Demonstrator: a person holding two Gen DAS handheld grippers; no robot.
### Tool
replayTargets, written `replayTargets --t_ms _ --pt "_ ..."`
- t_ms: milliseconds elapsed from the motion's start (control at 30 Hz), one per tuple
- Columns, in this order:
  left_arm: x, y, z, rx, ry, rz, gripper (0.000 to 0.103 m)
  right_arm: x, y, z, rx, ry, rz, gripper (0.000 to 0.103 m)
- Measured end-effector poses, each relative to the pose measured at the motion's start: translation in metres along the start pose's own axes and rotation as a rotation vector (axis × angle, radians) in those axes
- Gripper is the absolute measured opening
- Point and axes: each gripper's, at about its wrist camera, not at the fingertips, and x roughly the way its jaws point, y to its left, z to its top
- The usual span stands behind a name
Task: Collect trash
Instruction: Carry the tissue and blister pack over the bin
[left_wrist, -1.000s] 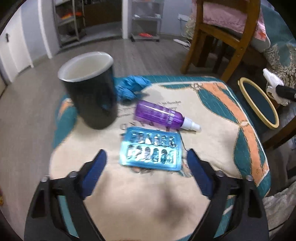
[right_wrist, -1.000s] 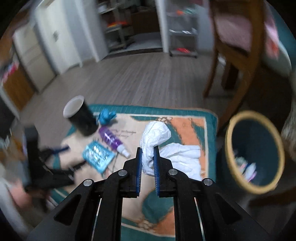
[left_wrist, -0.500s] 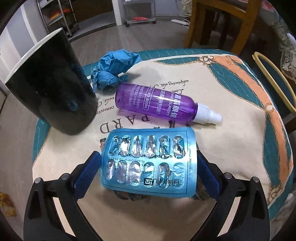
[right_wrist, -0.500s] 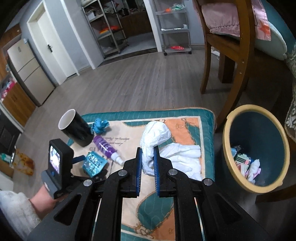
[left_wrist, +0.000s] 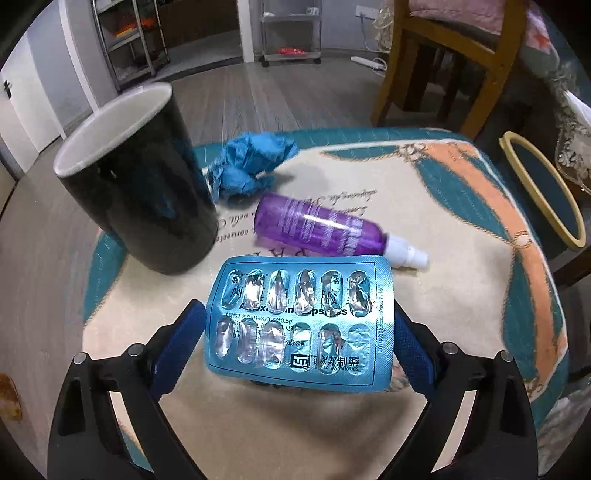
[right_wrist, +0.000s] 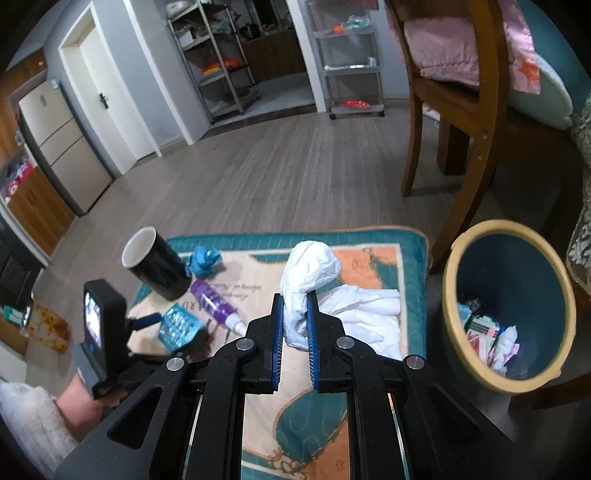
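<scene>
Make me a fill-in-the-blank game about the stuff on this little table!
1. The right gripper is pinching a crumpled ____ tissue.
2. The pill pack sits between the left gripper's ____ pads.
3. The spray bottle lying on its side is ____.
4. The mug is ____ outside and white inside.

Missing words: white; blue; purple; black

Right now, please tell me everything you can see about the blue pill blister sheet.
The blister sheet is a shiny blue foil rectangle with rounded corners and two rows of six oval pockets, all looking crushed and empty, with printed text. It sits between the left gripper fingers, whose blue pads meet its short edges, over the patterned mat. The purple spray bottle lies just behind it.
</scene>
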Motion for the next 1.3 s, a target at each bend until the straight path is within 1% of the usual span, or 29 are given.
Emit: replayTargets --t_ms 67,133,233,400,500,600,633,733,933,1067,1167,1300 --pt "-0.010 -0.010 0.003 0.034 -0.020 -0.008 0.093 -0.008 -0.006 0.007 0.016 -0.025 -0.005 0.013" --pt "-0.023 -0.024 0.006 0.092 -0.052 -0.005 0.093 -0.019 -0.017 0.015 0.038 -0.060 -0.013 0.013" --pt "-0.039 -0.045 0.013 0.150 -0.090 -0.024 0.093 -0.034 -0.036 0.024 0.061 -0.100 -0.038 0.013" --pt "-0.057 -0.091 0.035 0.230 -0.147 -0.067 0.093 -0.051 -0.074 0.033 0.074 -0.137 -0.110 0.013" --pt "-0.070 -0.126 0.055 0.282 -0.190 -0.118 0.093 -0.059 -0.105 0.038 0.110 -0.157 -0.143 0.013" --pt "-0.074 -0.161 0.072 0.336 -0.215 -0.163 0.093 -0.066 -0.137 0.040 0.136 -0.170 -0.202 0.013" --pt "-0.074 -0.170 0.077 0.349 -0.221 -0.174 0.093 -0.066 -0.148 0.040 0.146 -0.170 -0.225 0.013" --pt "-0.072 -0.204 0.096 0.393 -0.236 -0.214 0.093 -0.065 -0.174 0.036 0.182 -0.160 -0.254 0.013" --pt "-0.059 -0.265 0.124 0.468 -0.244 -0.280 0.093 -0.057 -0.211 0.030 0.193 -0.125 -0.265 0.013" --pt "-0.049 -0.300 0.125 0.521 -0.244 -0.305 0.093 -0.045 -0.232 0.024 0.214 -0.093 -0.271 0.013" --pt "-0.031 -0.327 0.124 0.596 -0.235 -0.297 0.093 -0.033 -0.246 0.017 0.302 -0.063 -0.227 0.013" --pt "-0.009 -0.349 0.124 0.666 -0.219 -0.290 0.093 -0.021 -0.248 0.018 0.294 -0.041 -0.223 0.013"
